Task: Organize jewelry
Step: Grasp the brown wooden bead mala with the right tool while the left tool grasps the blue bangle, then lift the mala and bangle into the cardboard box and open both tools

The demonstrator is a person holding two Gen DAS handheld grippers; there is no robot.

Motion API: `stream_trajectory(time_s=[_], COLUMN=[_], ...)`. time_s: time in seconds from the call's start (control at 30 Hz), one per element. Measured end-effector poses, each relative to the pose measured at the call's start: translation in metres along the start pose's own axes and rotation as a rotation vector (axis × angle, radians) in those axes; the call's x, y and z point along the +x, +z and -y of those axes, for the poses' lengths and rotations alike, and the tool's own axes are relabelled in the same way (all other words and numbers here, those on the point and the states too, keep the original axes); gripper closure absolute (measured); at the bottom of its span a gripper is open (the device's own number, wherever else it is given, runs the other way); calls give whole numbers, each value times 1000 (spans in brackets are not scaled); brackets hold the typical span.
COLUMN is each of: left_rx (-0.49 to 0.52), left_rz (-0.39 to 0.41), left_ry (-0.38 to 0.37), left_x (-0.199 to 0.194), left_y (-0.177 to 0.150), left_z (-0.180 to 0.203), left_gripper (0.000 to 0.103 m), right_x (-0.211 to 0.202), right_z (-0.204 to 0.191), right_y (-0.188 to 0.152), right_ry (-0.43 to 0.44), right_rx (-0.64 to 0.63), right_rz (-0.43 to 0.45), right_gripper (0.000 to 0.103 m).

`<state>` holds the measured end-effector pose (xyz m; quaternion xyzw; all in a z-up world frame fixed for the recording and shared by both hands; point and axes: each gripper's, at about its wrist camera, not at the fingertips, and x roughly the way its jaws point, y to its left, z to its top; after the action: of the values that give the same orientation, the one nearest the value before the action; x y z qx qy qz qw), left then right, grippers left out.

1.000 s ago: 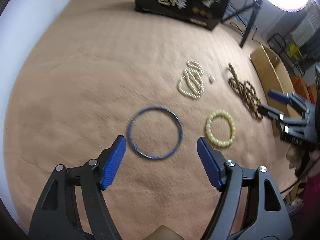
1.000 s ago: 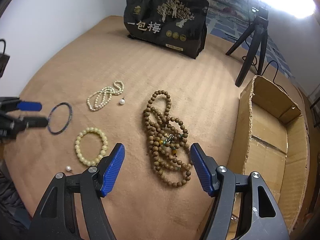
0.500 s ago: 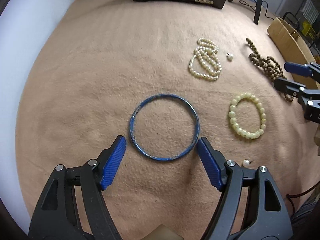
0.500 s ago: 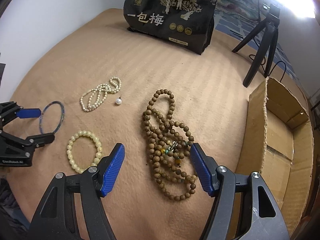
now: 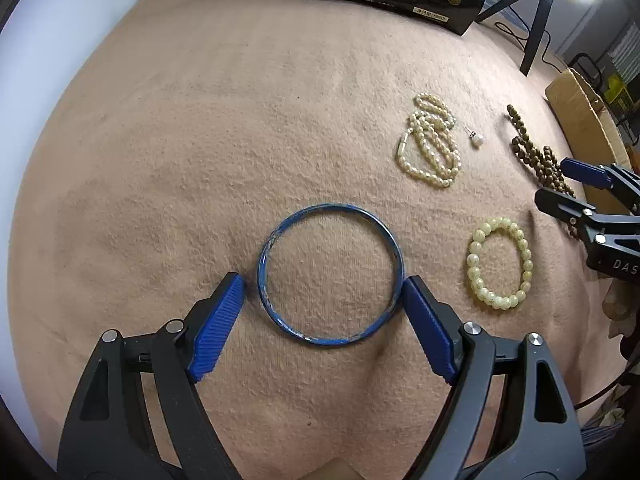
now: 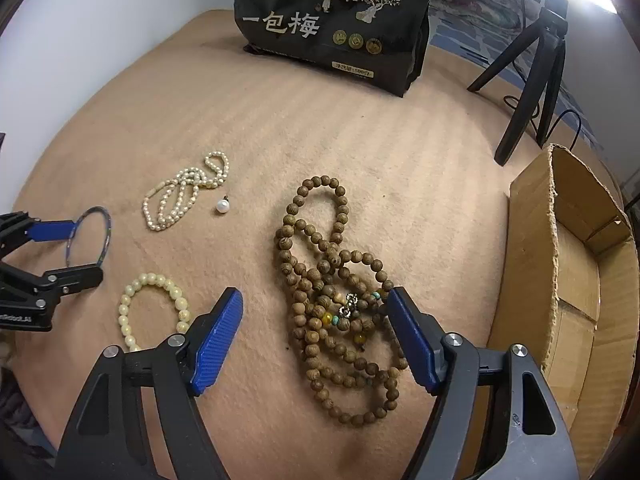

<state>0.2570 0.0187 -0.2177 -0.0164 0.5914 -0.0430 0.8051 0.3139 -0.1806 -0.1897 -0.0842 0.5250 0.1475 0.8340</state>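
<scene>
Both grippers poised over jewelry on the tan blanket [image 5: 200,120].

The left gripper [image 5: 322,288] straddled the blue bangle [image 5: 329,335], jaws opening, pads not pressing it. The right gripper [image 6: 314,306] straddled the wooden bead strand [image 6: 340,344], jaws opening too. Beyond lay a pearl necklace [image 5: 430,144].

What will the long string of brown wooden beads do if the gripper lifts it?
The long string of brown wooden beads lies in tangled loops, so it will probably droop and dangle, not keep its shape. The right gripper, jaws opening around part of the heap, may catch only some loops. Round beads might slip between the pads.
</scene>
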Motion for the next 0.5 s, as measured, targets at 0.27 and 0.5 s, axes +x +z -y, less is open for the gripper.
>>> stream_trajectory(time_s=[0.27, 0.5], left_rx=[-11, -5], left_rz=[6, 10], left_ry=[-3, 7], left_x=[-2, -3], left_y=[1, -3], left_z=[-3, 1], left_gripper=[29, 30], right_x=[8, 3], right_z=[-2, 11], right_y=[-3, -4], right_ry=[13, 64], right_rx=[-20, 30], right_rz=[-17, -3], right_gripper=[43, 83])
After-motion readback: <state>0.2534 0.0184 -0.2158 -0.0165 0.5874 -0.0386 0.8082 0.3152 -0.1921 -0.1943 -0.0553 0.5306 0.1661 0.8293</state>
